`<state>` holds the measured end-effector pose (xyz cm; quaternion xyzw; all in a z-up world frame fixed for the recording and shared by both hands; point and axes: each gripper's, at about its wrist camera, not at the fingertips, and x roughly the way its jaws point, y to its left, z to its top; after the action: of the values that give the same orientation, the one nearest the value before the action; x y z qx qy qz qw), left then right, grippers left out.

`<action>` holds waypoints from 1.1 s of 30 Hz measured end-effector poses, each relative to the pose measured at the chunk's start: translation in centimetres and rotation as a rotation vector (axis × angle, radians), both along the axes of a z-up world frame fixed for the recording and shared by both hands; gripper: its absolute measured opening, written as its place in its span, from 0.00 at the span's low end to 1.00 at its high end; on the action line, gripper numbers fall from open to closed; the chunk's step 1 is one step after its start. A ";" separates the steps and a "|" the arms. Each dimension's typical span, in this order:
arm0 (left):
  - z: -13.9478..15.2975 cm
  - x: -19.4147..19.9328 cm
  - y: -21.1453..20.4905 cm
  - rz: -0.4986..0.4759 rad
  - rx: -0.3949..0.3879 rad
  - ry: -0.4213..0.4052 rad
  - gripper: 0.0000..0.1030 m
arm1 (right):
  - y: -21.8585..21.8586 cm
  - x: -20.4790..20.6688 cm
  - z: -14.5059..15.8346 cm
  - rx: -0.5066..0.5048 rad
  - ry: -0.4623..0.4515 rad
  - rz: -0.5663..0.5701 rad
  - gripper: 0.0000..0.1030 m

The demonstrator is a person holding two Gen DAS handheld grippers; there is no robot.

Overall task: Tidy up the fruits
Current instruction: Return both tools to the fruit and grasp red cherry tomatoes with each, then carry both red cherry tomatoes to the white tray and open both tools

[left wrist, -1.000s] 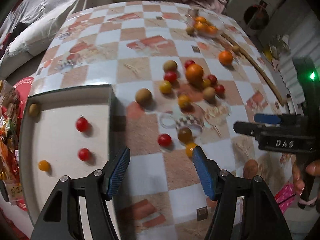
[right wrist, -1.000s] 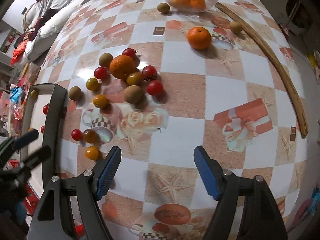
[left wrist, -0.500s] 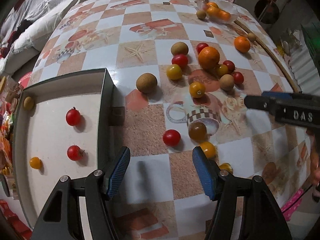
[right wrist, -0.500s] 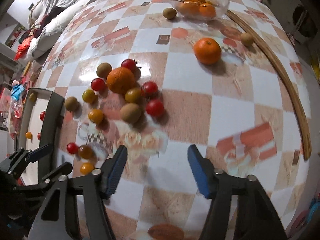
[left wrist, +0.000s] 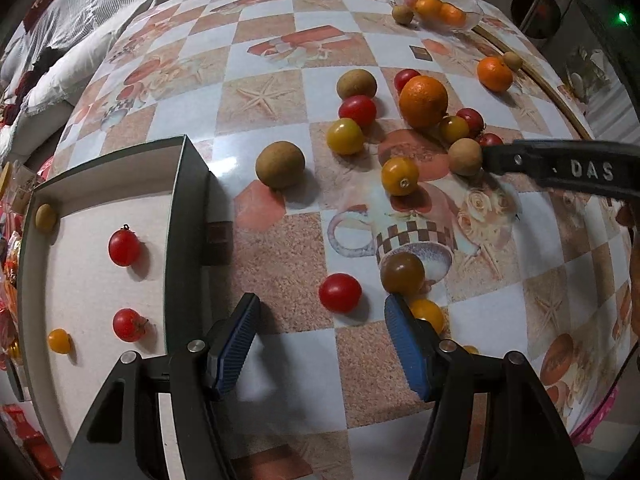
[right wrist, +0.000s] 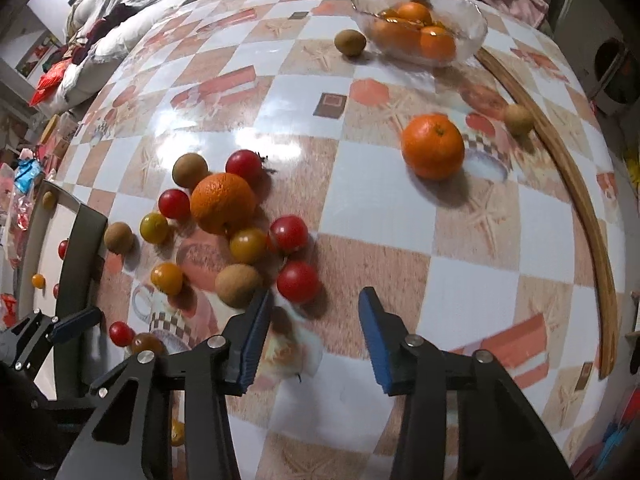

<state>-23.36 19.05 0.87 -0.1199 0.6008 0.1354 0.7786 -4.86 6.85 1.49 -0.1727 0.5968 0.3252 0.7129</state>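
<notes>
While hanging over the bench (left wrist: 280, 44), left tool (left wrist: 320, 344) half wide, nothing between the blue pads. Red tomato (left wrist: 340, 292) just ahead of the gap, a little toward the right pad. Brown tomato (left wrist: 402, 273) and yellow tomato (left wrist: 428, 314) hard by the right pad, on its outer side. Grey box (left wrist: 176, 240) off to the left of this tool, with two red tomatoes, one yellow one and one brown fruit lying apart inside.

Right tool (right wrist: 312, 334) closing, still empty. Another red tomato (right wrist: 298, 281) just past the tips, nearer the left pad. Brown round fruit (right wrist: 239, 285) just beside the left pad (right wrist: 256, 336). Big orange (right wrist: 223, 203) farther ahead on the left, packed in with more small ones. Lone orange (right wrist: 433, 147) far ahead on the right. Glass bowl (right wrist: 472, 20) with oranges at the far end.

Probably light, all of the small ones. Round and smooth, so likely to roll or slip away at a nudge. Thin skin and soft inside, so easy to squash. Best taken across the fat middle, one pad on each side, with a gentle squeeze. Best kept clear of the close neighbours, or off they roll. Oranges likely heavier and firmer, needing wider pads.
</notes>
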 end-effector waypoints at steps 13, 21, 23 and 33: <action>0.7 -0.2 0.2 0.040 -0.040 -0.018 0.20 | 1.1 -0.3 -0.1 0.025 0.021 0.030 0.22; 1.2 -0.5 1.1 0.066 -0.100 -0.034 0.20 | -0.6 -0.5 0.5 0.039 0.053 -0.007 0.22; 1.5 -0.5 1.2 0.066 -0.103 -0.041 0.20 | -0.9 -0.6 0.7 0.044 0.060 -0.013 0.22; 3.8 -1.2 1.6 0.079 -0.122 -0.094 0.20 | -1.7 -1.6 2.2 0.054 0.068 -0.013 0.22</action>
<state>-24.58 20.70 4.67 -0.1970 0.5656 0.1233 0.7913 -6.47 5.12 3.65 -0.1384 0.6127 0.3420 0.6989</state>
